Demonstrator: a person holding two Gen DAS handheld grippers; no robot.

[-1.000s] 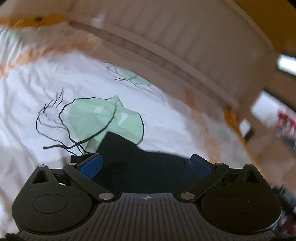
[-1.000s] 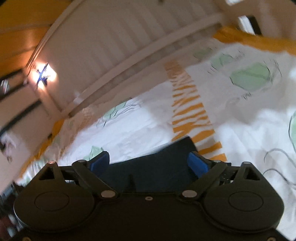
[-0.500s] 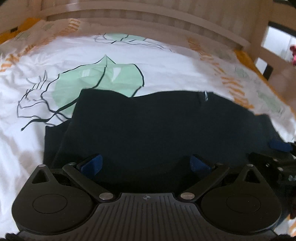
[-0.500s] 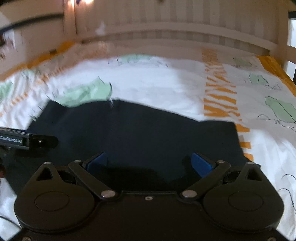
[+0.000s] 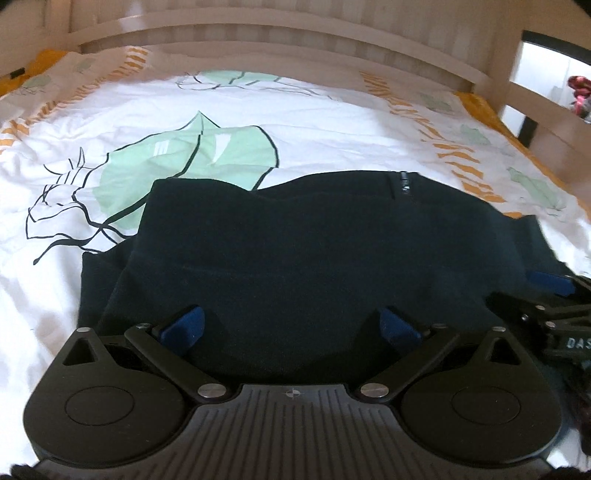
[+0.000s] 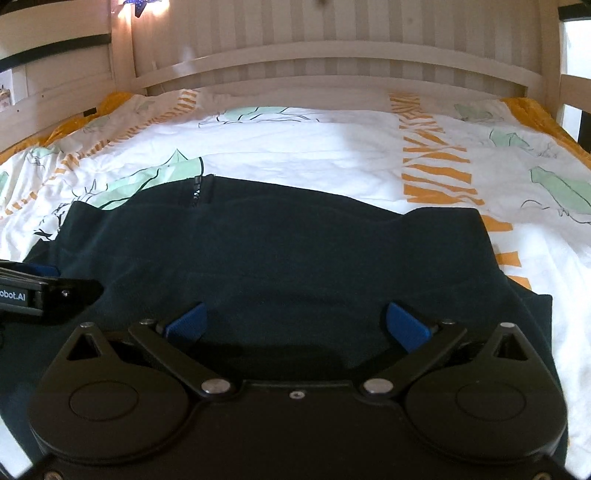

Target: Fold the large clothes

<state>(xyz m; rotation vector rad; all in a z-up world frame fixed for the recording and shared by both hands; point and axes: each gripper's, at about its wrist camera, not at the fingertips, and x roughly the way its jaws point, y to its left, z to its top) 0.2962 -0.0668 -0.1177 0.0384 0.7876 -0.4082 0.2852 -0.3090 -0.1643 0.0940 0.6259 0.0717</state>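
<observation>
Bed ahead of the tongs: white duvet with green leaf prints and orange stripes. Pale slatted wooden headboard beyond it, side rails either side; bright light upper left.

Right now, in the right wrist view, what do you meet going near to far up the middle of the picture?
Right gripper, jaws wide open → dark garment lying flat → white patterned bedcover → slatted wooden headboard.
</observation>
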